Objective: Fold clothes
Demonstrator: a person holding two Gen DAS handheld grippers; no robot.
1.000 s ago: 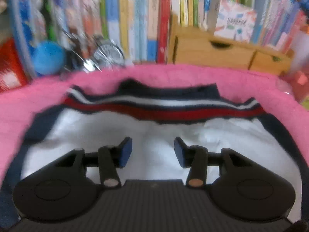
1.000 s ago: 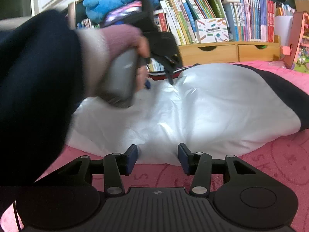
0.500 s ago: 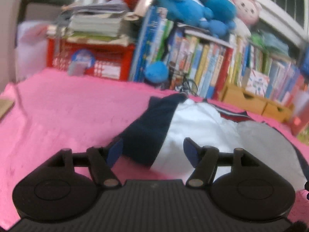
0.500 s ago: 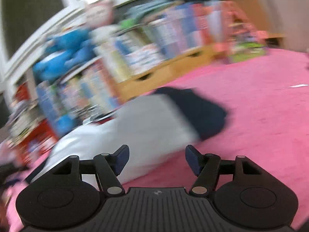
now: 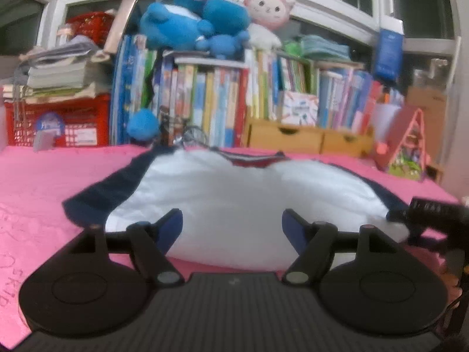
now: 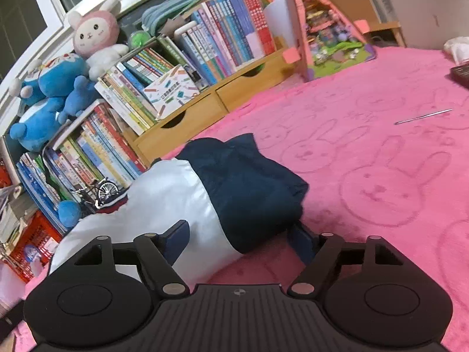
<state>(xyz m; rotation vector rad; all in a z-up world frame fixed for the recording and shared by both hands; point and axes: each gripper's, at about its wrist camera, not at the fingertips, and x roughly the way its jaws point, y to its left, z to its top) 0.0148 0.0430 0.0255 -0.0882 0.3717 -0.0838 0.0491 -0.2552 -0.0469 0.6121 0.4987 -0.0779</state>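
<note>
Surface: pink blanket (image 6: 381, 146) with rabbit outlines, bookshelf (image 5: 222, 102) behind. Item: white garment with navy sleeves (image 5: 234, 199), lying flat mid-blanket, collar toward the books. Left gripper (image 5: 231, 228): jaws just opened wide, empty, at the hem. Right gripper (image 6: 237, 240): likewise spread, nothing held, beside the folded navy sleeve (image 6: 246, 193).

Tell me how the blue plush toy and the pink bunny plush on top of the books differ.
The blue plush toy is bright blue with white patches; the pink bunny plush has a pink hood, pale face and white body. The blue plush toy lies slumped in a heap; the pink bunny plush sits upright, face forward. The blue plush toy looks bulkier than the pink bunny plush. Both rest side by side atop the row of books, by the window.
</note>
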